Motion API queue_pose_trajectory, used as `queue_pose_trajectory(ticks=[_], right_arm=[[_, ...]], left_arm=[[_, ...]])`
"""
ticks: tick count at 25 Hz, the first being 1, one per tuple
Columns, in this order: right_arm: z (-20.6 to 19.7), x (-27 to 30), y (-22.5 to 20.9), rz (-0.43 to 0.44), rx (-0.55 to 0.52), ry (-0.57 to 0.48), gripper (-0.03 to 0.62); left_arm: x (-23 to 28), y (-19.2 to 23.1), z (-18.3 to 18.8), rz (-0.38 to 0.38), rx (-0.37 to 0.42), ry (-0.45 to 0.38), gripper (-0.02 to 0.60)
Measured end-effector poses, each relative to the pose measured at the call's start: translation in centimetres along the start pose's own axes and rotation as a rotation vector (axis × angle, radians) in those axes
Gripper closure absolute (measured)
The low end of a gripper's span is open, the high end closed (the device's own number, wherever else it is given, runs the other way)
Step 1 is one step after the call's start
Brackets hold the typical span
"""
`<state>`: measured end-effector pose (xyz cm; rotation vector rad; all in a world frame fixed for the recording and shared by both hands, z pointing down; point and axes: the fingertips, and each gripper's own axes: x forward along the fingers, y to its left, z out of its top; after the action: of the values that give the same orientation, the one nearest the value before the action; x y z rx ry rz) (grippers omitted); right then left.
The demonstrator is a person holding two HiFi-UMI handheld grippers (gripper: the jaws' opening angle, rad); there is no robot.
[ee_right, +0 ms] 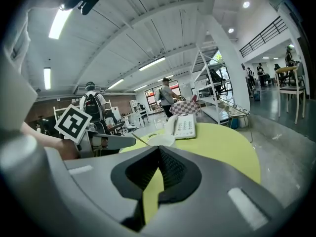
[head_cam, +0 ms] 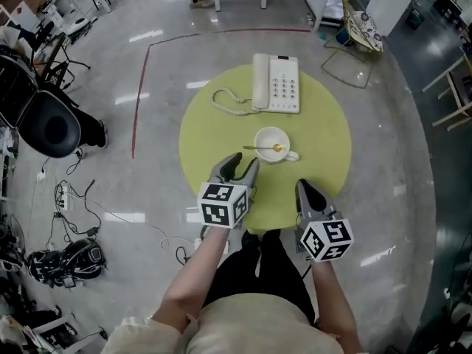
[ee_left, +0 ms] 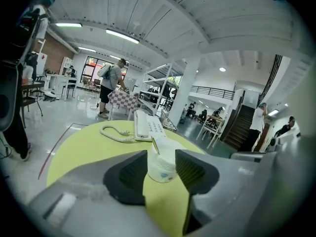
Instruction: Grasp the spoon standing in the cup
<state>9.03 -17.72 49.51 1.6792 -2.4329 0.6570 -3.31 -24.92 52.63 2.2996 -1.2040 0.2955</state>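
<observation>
The thin gold-toned metal spoon [head_cam: 257, 148] sits in the white ceramic cup [head_cam: 272, 129] at the middle of the head view, on the round yellow-green table [head_cam: 324, 131], just below the white corded telephone [head_cam: 276, 83]. Its bowl lies inside the cup. Its slim handle leans over the rim and pokes out towards the left of the frame.

The left gripper [head_cam: 244, 161] is just below and left of the cup with its jaws spread wide and nothing in them. In the left gripper view the cup and the slanting handle show in the gap between the pads, further on. The right gripper [head_cam: 302, 185], at the lower right of the head view, has its jaws pressed together on nothing.

The spoon should be light, stiff and smooth, so it will likely slip or swivel under a loose pinch. The free stretch of handle outside the rim looks the best hold, pads across its flat faces. The cup is probably light and may tip if the handle is levered against the rim. Whether it holds liquid is hard to tell.
</observation>
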Motion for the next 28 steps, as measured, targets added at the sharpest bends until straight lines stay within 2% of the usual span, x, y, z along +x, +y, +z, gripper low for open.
queue_pose_trajectory(ticks=[13,23,28], right_arm=[[0.8,2.1,-2.9,0.018,0.021,0.020,0.592],[0.1,3.0,-4.1,0.030,0.045,0.047,0.592],[0.0,3.0,-4.3,0.032,0.045,0.051,0.592]], left_arm=[[3.0,0.7,0.2,0.046,-0.071,0.015,0.422],[3.8,1.2,0.7,0.077,-0.087,0.006,0.523],[3.6,1.4,0.6,0.085,-0.097,0.000,0.548]])
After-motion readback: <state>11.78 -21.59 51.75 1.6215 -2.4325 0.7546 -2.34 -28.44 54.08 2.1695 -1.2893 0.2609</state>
